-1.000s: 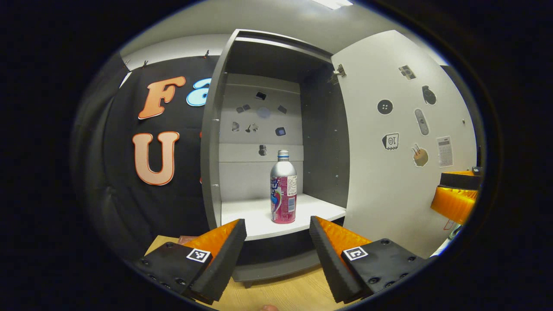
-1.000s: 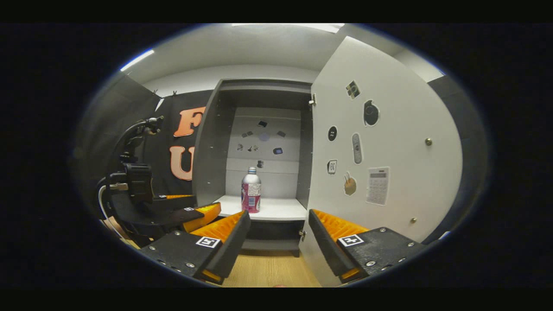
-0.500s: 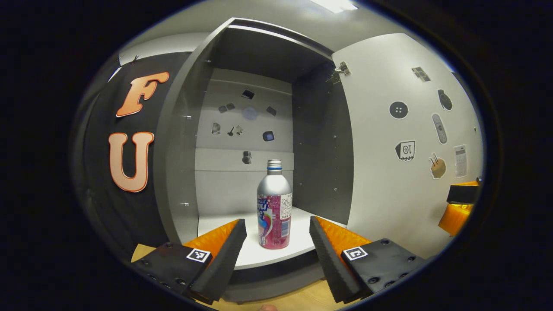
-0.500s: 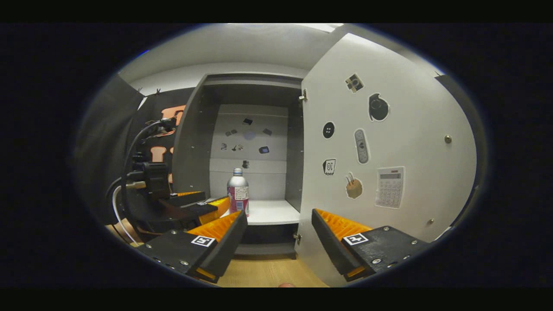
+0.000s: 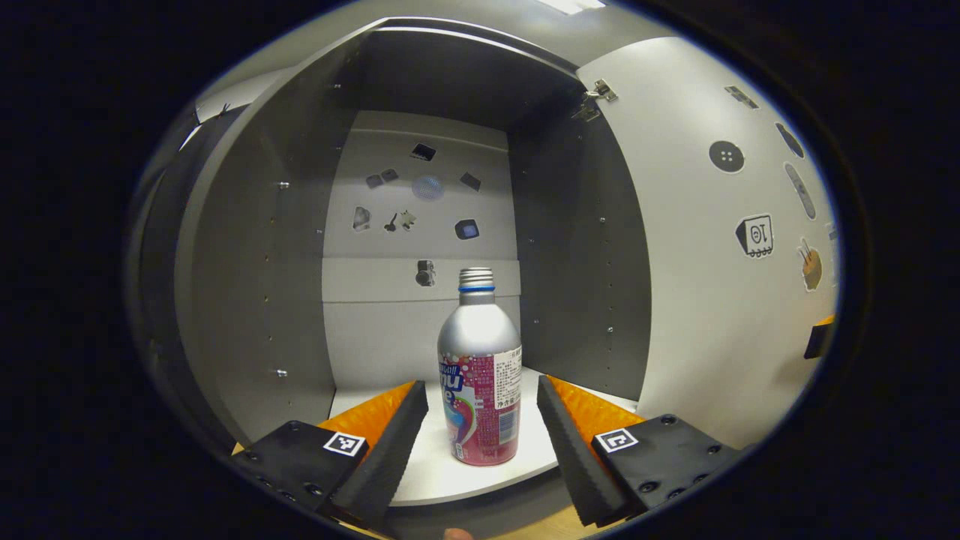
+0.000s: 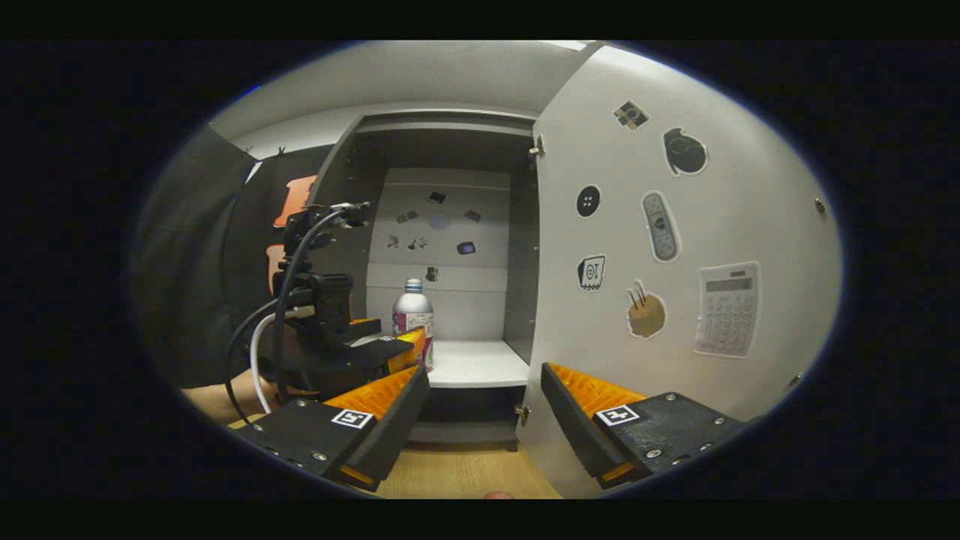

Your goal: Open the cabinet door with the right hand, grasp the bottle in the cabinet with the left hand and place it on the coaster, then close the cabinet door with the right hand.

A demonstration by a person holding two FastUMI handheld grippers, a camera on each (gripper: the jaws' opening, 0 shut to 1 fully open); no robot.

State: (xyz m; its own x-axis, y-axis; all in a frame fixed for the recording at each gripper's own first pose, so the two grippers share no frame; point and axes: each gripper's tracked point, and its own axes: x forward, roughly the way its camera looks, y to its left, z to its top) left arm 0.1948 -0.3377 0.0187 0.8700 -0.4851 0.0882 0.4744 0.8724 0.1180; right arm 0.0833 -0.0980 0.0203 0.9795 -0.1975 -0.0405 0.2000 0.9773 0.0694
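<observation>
A silver bottle [image 5: 480, 352] with a pink label stands upright on the white shelf [image 5: 427, 472] of the open grey cabinet. My left gripper [image 5: 480, 384] is open, its fingertips reaching the bottle's lower body on either side with gaps, not touching. In the right gripper view the bottle [image 6: 412, 307] stands at the shelf's left part, with the left gripper [image 6: 390, 341] around it. My right gripper [image 6: 485, 370] hangs open and empty in front of the cabinet, beside the door's lower edge. The door [image 6: 675, 225] stands swung open to the right.
The open door [image 5: 697, 315] carries several stickers and borders the cabinet on the right. The cabinet's back wall [image 5: 420, 225] also has small stickers. A wooden tabletop [image 6: 465, 472] lies below the cabinet. A hand [image 6: 225, 394] holds the left gripper.
My left gripper has advanced into the cabinet until its fingers flank the bottle. The right gripper has shifted slightly, staying open by the door.
</observation>
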